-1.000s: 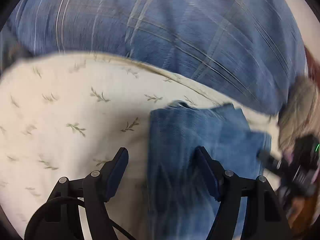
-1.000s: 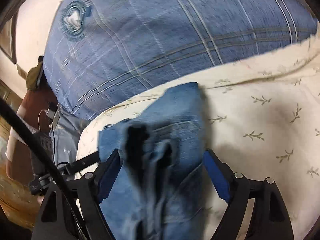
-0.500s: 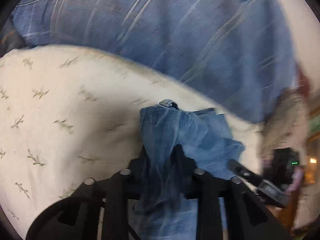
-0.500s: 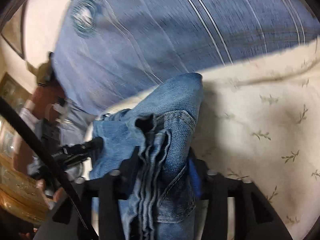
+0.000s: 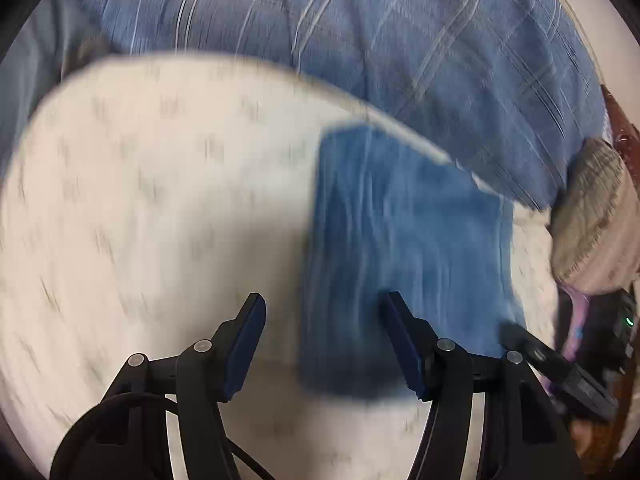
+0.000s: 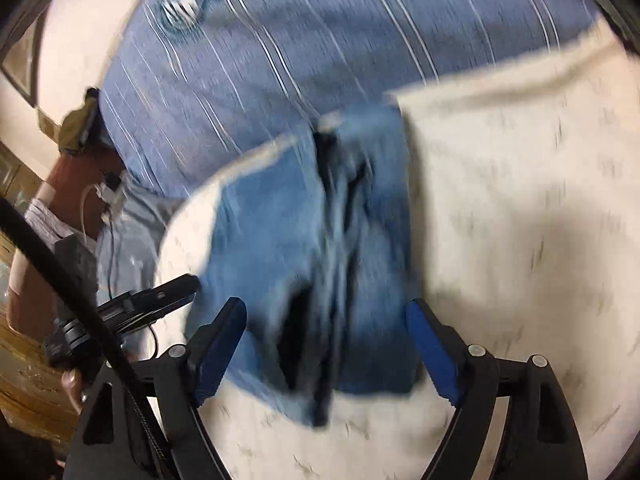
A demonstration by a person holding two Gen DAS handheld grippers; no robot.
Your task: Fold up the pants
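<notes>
The folded blue jeans lie on the cream leaf-print bedsheet; both views are blurred by motion. My left gripper hovers over the jeans' near left edge. Its jaws are opening, only the right finger is over denim, and neither pad presses on it. In the right wrist view the jeans show their bunched waist folds. My right gripper straddles their near end with its jaws opening wide, the blue pads clear of the cloth on both sides.
A big blue plaid pillow rises behind the sheet. A beige woven thing sits at the right. The person's arm and wooden furniture are at the left of the right wrist view. The bed's edge runs just past the jeans.
Half a second ago both grippers were pinched on bunched-up denim. Now both have opened and let go, and the jeans lie flatter on the sheet. Both views have shifted sideways.
</notes>
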